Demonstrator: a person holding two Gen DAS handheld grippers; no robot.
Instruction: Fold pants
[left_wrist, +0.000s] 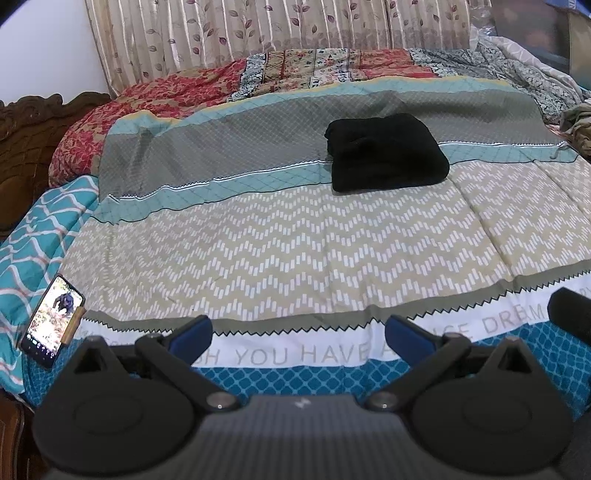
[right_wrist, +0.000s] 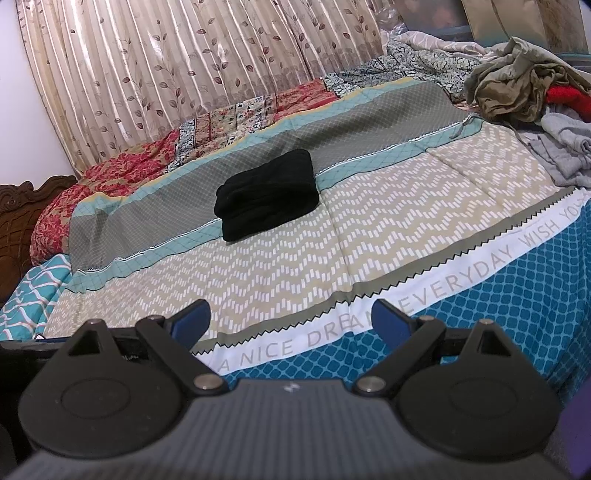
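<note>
Pants (left_wrist: 386, 152) lie as a compact black bundle mid-bed on the bedspread (left_wrist: 280, 254), well away from both tools. Left gripper (left_wrist: 298, 332) and right gripper (right_wrist: 291, 320) hang at the near edge, jaws apart, holding nothing. The fold looks finished; if tidying, press the loose left edge flat, or reach for the clothes pile (right_wrist: 524, 88)

bed (left_wrist: 295, 266) under patterned sheet. folded black pants (left_wrist: 386, 152) lie mid-bed across grey and teal bands. phone (left_wrist: 51, 320), screen lit, at left edge. loose clothes pile (right_wrist: 535, 96) at far right.
</note>
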